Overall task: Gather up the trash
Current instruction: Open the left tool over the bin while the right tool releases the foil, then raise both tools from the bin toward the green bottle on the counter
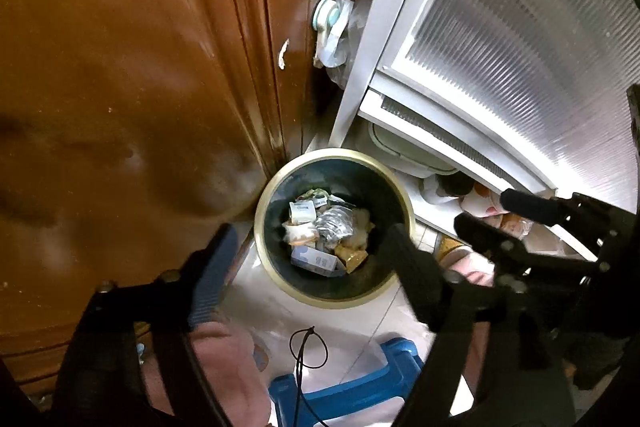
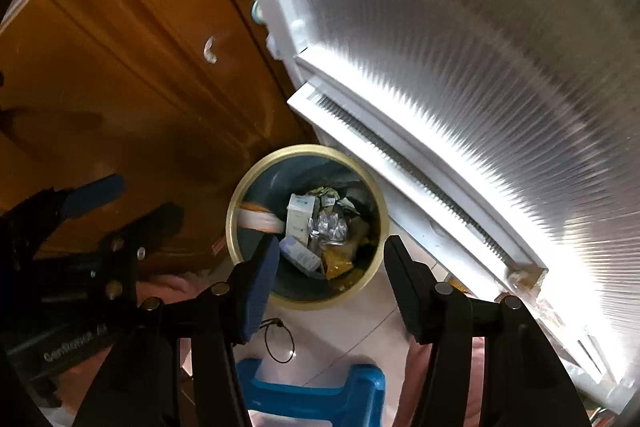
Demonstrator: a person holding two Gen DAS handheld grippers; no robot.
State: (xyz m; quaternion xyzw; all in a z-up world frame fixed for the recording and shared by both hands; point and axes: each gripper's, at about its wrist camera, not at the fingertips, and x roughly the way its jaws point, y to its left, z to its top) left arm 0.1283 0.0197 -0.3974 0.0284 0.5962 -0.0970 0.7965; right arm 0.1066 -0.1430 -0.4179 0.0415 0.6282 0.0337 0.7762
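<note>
Home corner, wooden door (image 1: 132,67), tiled floor (image 1: 360,339), waste bin (image 1: 262,227), blue plastic stool (image 2: 320,395)

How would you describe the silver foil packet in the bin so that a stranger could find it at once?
Start at the round bin with the cream rim, on the floor between the wooden cabinet and the white ribbed door. Amid the boxes and yellow wrappers inside, the silver foil packet lies near the middle, the only crinkled, shiny thing.
</note>
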